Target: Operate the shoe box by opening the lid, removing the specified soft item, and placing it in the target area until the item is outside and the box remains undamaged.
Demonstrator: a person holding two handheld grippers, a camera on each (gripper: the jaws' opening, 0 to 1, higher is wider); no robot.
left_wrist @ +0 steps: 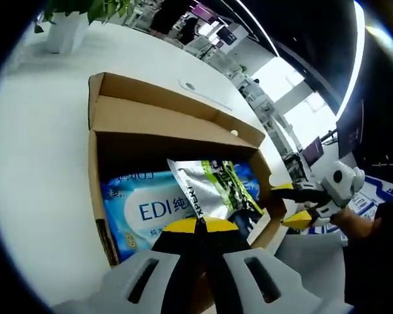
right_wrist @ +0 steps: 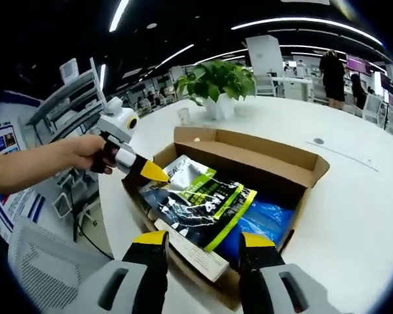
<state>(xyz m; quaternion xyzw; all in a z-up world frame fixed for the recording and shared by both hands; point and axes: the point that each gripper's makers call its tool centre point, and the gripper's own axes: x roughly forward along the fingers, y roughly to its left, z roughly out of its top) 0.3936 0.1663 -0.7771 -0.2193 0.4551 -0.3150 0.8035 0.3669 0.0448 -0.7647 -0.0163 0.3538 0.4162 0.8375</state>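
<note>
A glossy blue and white soft plastic pack (left_wrist: 147,209), lying inside the open brown cardboard shoe box (left_wrist: 157,121), carries the large dark blue letters "EDI", followed by a Chinese character that is partly covered. Along the pack's upper edge runs a line of small white lettering, upside down and too small to read. In the right gripper view, the black, silver and lime-green foil pouch (right_wrist: 200,199) lying on top of the blue pack bears large pale lettering, warped by creases and not legible. Blue and white posters on the wall behind are too blurred to read.
</note>
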